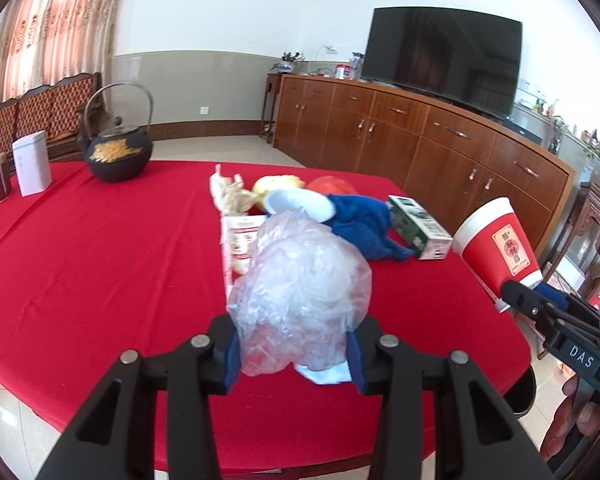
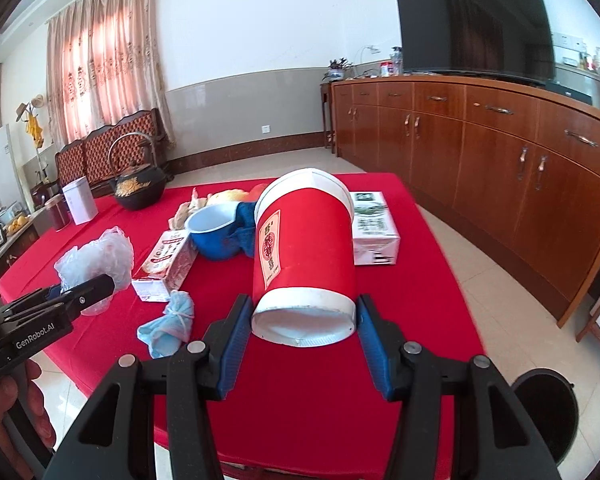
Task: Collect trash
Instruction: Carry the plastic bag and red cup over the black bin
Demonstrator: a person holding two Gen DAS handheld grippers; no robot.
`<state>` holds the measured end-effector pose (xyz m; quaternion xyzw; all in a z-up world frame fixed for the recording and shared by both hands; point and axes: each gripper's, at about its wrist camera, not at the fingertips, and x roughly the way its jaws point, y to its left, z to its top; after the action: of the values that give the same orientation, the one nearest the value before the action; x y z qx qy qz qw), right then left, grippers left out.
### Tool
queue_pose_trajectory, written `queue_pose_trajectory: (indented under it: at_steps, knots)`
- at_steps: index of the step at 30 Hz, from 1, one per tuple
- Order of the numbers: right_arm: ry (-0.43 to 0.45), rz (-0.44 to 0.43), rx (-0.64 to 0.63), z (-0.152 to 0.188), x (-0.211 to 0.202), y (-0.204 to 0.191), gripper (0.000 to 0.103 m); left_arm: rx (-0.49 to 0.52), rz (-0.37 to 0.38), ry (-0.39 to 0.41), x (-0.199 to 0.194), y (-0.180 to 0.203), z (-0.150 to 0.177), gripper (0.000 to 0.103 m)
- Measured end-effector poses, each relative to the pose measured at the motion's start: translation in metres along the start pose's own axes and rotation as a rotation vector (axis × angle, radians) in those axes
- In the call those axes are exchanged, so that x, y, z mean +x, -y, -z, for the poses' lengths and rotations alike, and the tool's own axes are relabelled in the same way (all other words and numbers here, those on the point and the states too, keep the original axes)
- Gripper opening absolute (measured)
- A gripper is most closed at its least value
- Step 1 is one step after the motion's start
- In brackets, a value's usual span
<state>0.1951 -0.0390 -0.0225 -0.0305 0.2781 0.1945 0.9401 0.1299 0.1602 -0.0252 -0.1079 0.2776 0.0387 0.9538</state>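
Clenched in my left gripper (image 1: 294, 354), crumpled plastic bag (image 1: 304, 284); my right gripper (image 2: 302, 338) grasps the red cup (image 2: 304, 252), bin (image 2: 546, 412) at five o'clock

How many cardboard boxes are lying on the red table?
2. A red-and-white box lies beside the blue bowl; a green-and-white box lies behind the red cup. Others may be hidden.
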Motion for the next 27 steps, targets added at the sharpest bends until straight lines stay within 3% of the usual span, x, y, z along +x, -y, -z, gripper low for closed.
queue_pose_trajectory:
  at_steps: [14, 27]
  knots:
    - [0.052, 0.144, 0.052, 0.012, -0.07, 0.086, 0.055, 0.127, 0.139, -0.005, -0.001, 0.093, 0.001, 0.044]
    - [0.046, 0.283, 0.138, 0.046, -0.115, 0.181, 0.055, 0.259, 0.286, -0.066, 0.019, 0.191, 0.023, 0.044]
